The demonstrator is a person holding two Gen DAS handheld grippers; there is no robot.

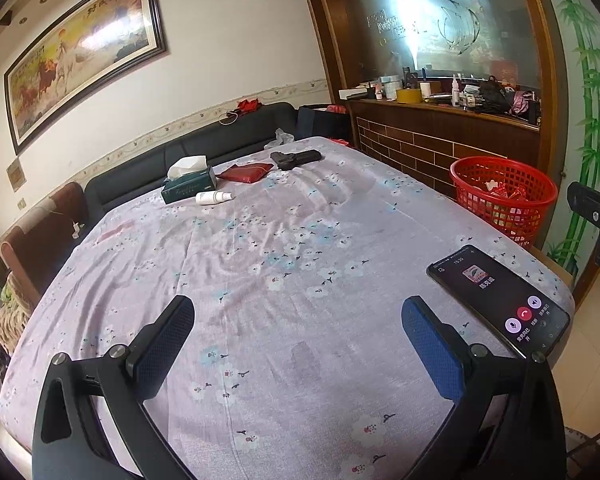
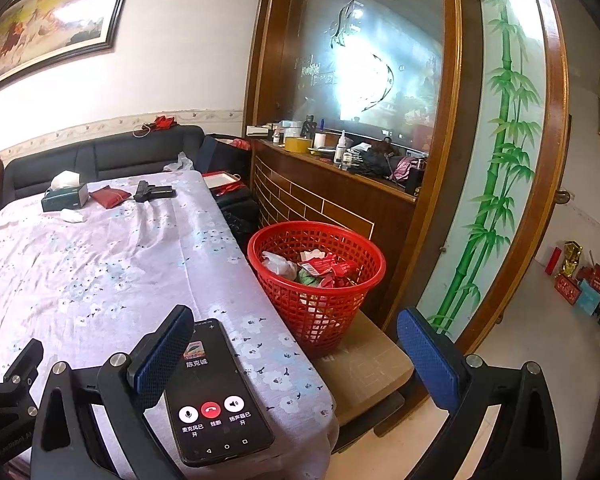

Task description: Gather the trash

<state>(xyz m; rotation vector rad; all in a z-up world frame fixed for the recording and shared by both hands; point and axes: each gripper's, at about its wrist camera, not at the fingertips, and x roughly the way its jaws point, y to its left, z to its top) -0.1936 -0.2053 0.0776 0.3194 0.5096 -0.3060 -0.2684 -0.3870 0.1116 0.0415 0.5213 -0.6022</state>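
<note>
**Both Grippers Open and Empty Above the Table**

The left gripper (image 1: 298,334) hung over the floral lilac tablecloth (image 1: 260,248), fingers spread wide, holding nothing. The right gripper (image 2: 296,346) was equally wide open and empty, straddling the table's edge. The red plastic mesh basket (image 2: 316,280), containing crumpled wrappers (image 2: 320,270), stood on a low stool just beside the table. A black smartphone (image 2: 216,392) with a lit call screen lay near the table's corner. A dark green tissue box (image 1: 189,188), a white spray bottle (image 1: 214,197) and a red pouch (image 1: 246,172) lay at the far end.
</note>
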